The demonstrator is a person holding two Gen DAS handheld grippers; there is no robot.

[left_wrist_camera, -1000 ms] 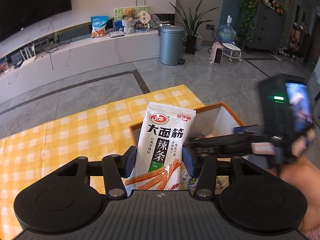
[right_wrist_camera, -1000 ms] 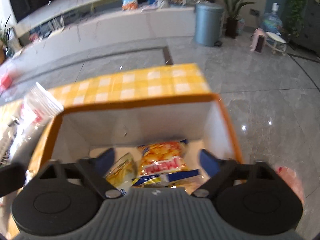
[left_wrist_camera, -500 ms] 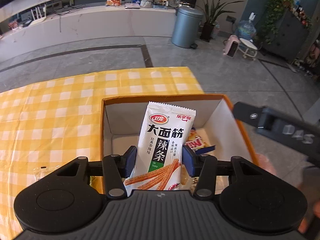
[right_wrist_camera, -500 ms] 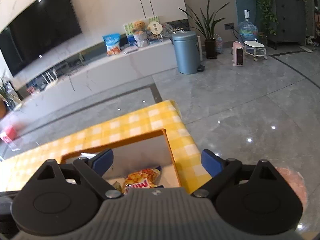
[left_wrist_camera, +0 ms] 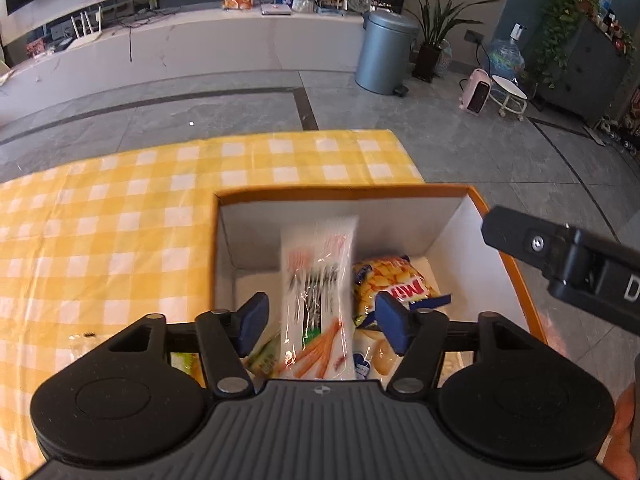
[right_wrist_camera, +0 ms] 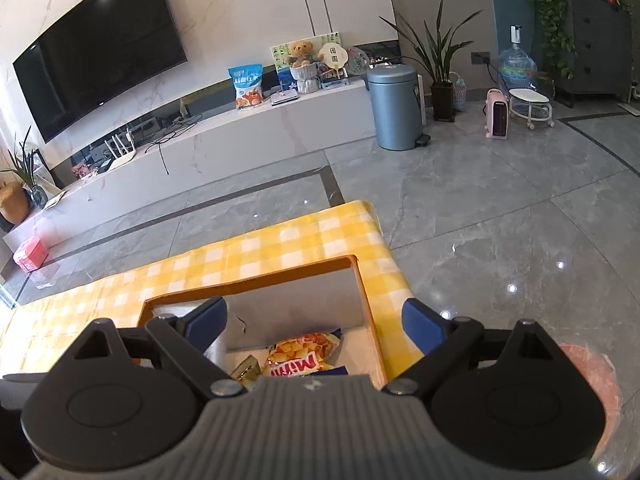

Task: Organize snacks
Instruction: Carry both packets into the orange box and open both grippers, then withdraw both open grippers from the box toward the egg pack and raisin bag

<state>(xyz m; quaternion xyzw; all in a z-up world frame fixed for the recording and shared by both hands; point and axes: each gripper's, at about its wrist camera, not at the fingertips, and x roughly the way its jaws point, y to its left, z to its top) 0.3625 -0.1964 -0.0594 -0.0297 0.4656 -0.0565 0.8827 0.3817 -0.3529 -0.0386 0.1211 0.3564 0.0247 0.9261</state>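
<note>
Your white snack pack point(left_wrist_camera: 318, 292) is motion-blurred, so its print can't be read, and its lower end is hidden behind the left gripper point(left_wrist_camera: 322, 322). The right gripper's body point(left_wrist_camera: 568, 268) runs off the frame's right edge. The box point(right_wrist_camera: 256, 286) is partly covered in the right wrist view.

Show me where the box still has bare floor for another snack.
Box: bare white floor at the far left corner, between left wall and white spicy-strip packet. Right side and near end crowded: yellow chip bag, other packets. Checked tablecloth left of box is bare.
</note>
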